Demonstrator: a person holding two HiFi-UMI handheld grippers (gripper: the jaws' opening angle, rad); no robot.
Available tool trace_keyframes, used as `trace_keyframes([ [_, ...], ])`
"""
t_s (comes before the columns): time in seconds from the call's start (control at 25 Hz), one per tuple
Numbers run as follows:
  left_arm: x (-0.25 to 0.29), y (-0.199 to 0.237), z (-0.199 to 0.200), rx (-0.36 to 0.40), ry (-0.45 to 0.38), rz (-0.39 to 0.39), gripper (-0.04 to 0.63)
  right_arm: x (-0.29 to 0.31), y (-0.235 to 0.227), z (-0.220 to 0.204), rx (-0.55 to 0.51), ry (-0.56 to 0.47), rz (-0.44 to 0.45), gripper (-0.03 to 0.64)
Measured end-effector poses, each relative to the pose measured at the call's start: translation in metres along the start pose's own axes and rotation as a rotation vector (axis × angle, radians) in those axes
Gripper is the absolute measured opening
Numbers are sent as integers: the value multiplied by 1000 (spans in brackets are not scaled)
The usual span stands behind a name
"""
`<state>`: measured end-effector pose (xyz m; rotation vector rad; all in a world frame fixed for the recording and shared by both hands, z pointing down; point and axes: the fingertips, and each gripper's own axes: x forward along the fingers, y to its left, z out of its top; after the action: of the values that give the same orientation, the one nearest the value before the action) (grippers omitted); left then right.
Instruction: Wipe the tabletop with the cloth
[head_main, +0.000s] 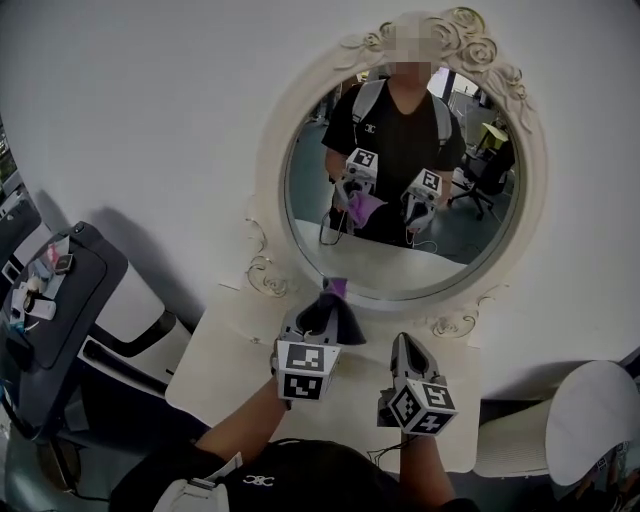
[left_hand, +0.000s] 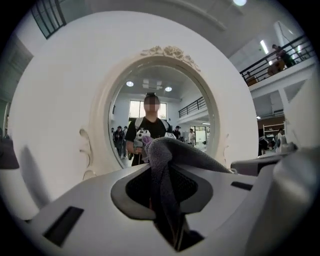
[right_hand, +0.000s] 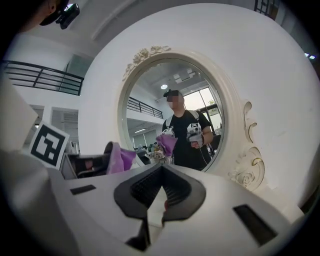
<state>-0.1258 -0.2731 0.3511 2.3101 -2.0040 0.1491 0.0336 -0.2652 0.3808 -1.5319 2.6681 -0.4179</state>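
Left tool (head_main: 325, 310): the jaws are clamped on the cloth (left_hand: 172, 155), which stands up between the pads and folds over to one side.
Right tool (head_main: 407, 347): the jaws are drawn almost together with only a thin slit between them, and nothing is in it.
Position: both tools are held side by side over the table (head_main: 225, 375), the left one nearer the mirror (head_main: 400, 265).
Cloth: soft, fine-ribbed fabric. It looks purple in the head view and greyer from the left gripper view, bunched into a thick fold.
Ahead: the oval mirror stands upright at the back of the table, directly in front of both tools. It reflects a person holding the two tools and the purple cloth.
Frame (head_main: 268, 272): cream, glossy and carved, with scrolls at the sides and roses at the top.
Table surface: white, smooth and matt, with nothing lying on the part that shows.
Edges: the left edge of the table runs at a slant near the left tool's marker cube (head_main: 305, 370). The near edge is hidden by the person's arms and body.
Left side: a dark chair (head_main: 70, 300) stands well apart from the table, with small items on its seat.
Right side: a white rounded object (head_main: 590, 415) sits beyond the corner of the table.
Behind: a plain white wall (head_main: 150, 120).
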Motion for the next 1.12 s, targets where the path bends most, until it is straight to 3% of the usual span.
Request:
trace_keyframes([
  [0.12, -6, -6, -28, -10, 59, -19, 74, -3, 3, -4, -9, 4, -11, 3],
  [0.48, -17, -6, -47, -4, 84, -49, 75, -8, 35, -23, -86, 34, 45, 2],
  [1.12, -26, -11, -64, -19, 85, -111, 74, -19, 50, -44, -117, 69, 7, 3],
])
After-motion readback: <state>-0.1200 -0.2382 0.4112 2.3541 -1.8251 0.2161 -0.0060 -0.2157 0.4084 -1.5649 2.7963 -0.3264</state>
